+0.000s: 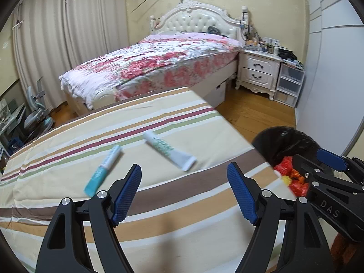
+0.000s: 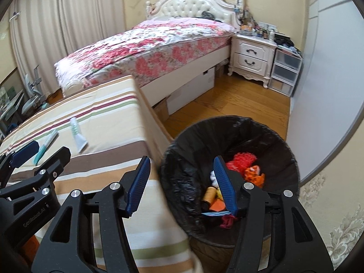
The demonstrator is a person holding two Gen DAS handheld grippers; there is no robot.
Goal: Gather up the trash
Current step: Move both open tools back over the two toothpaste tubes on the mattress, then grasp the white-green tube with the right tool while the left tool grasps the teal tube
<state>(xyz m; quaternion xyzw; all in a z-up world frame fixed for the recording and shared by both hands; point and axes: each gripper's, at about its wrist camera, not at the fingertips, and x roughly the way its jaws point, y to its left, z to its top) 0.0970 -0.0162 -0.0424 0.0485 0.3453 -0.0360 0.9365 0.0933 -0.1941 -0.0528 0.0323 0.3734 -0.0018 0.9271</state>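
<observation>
L black two-finger gripper w/ blue pads [image 1: 184, 170] released, empty, above the striped cloth surface [image 1: 159, 204]; teal tube [image 1: 103, 169] & white-green squeezed tube [image 1: 169, 150] lie ahead on it. R gripper [image 2: 180, 163] released, empty, over black-lined round trash bin [image 2: 282, 141] holding red/orange scraps.

2 tubes [image 1: 103, 169] [image 1: 169, 150], 1 lined bin [image 2: 284, 141], maybe 5 scraps [image 2: 242, 160] inside.

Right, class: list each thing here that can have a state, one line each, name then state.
Teal-and-white tube: lying flat on striped cloth, unheld.
White-and-green tube: lying flat, capped end away, unheld.
Black-lined round bin: open, partly filled.
Left gripper: fingers open, empty.
Right gripper: fingers open, empty.
White nightstand drawers: closed.
</observation>
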